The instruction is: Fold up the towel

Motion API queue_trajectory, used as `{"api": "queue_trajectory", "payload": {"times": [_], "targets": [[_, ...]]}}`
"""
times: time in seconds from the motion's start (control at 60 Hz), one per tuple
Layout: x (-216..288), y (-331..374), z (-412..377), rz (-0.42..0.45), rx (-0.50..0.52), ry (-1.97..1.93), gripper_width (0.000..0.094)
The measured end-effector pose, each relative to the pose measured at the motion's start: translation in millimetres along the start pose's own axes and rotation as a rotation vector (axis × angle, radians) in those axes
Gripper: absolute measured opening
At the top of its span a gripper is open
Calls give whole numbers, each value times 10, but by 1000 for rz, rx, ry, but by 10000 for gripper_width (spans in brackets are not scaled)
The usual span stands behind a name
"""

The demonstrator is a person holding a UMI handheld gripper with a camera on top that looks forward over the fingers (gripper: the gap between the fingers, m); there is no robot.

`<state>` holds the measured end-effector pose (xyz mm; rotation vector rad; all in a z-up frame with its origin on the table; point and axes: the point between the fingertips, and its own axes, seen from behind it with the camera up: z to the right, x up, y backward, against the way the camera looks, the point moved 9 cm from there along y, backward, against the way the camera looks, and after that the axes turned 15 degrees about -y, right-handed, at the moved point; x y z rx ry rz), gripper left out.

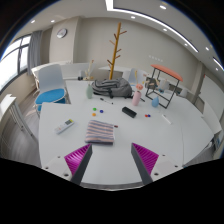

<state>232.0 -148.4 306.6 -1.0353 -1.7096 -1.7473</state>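
A striped towel (101,131) lies folded flat on the white table (170,135), just beyond my fingers and a little left of the middle between them. My gripper (112,160) is open and empty, held above the table's near edge. Its two fingers (80,158) with magenta pads stand wide apart, with bare table between them. Nothing touches the towel.
Behind the towel lie a remote (64,126), a black item (129,112), a white bottle (137,98) and small bits. A dark tray (115,87), a wooden stand (118,45), a red rack (167,80) and a blue bin (51,99) stand farther back.
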Motion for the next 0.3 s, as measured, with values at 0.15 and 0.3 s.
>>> {"api": "queue_trajectory", "payload": {"times": [0.15, 0.3], "targets": [[-146, 187, 12, 6, -20, -42, 850], [-211, 239, -4, 16, -18, -54, 852]]}}
